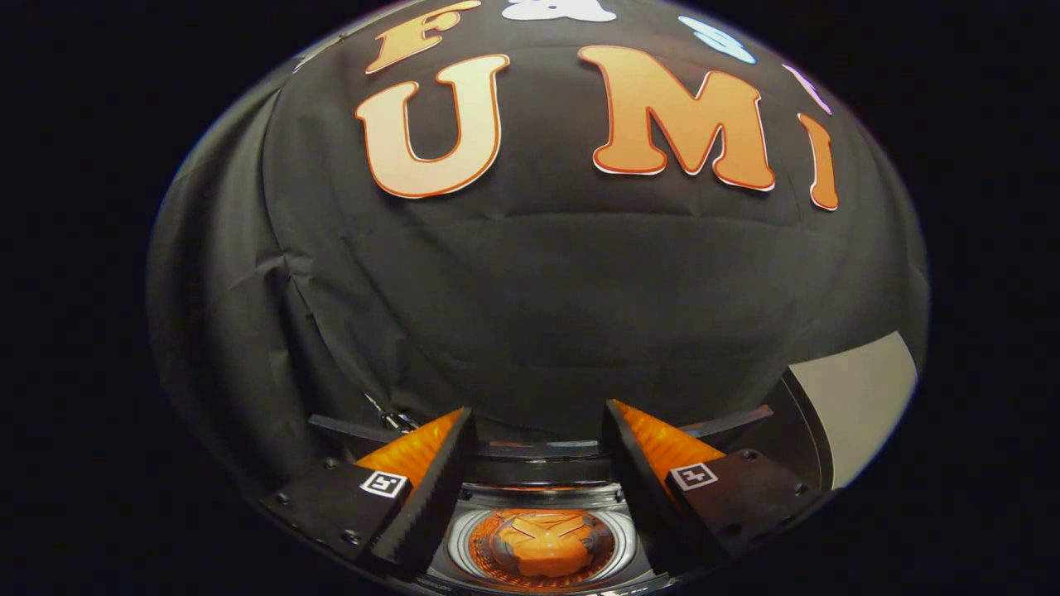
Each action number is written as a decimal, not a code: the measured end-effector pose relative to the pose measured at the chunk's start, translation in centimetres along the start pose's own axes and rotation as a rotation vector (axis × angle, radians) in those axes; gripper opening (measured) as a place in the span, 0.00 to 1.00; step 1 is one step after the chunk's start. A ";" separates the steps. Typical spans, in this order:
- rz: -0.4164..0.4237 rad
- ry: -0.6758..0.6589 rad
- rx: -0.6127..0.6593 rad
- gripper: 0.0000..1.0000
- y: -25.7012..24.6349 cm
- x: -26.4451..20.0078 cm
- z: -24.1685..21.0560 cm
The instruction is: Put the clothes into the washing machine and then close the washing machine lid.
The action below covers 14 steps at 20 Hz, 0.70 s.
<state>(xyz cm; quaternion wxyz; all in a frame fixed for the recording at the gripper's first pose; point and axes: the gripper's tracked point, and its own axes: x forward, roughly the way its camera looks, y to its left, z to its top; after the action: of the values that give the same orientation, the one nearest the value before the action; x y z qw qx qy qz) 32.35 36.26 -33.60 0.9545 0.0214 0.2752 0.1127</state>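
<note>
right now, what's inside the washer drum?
An orange garment lies in the washer drum, below the gap of the open, empty gripper. Anything under it is covered, and the fingers hide the drum's sides.

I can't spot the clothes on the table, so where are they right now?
In the gripper view, the clothes lie in the washer drum, below and between the open gripper.
</note>
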 end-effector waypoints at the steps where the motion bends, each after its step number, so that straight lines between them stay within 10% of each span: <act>1: -0.003 -0.004 -0.013 1.00 0.0 -0.5 -0.2; 14: 0.015 -0.063 -0.037 0.99 0.6 -4.2 -4.7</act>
<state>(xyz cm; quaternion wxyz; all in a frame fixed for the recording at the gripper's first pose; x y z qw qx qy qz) 26.28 35.82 -35.39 0.9621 0.0094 0.2427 0.1243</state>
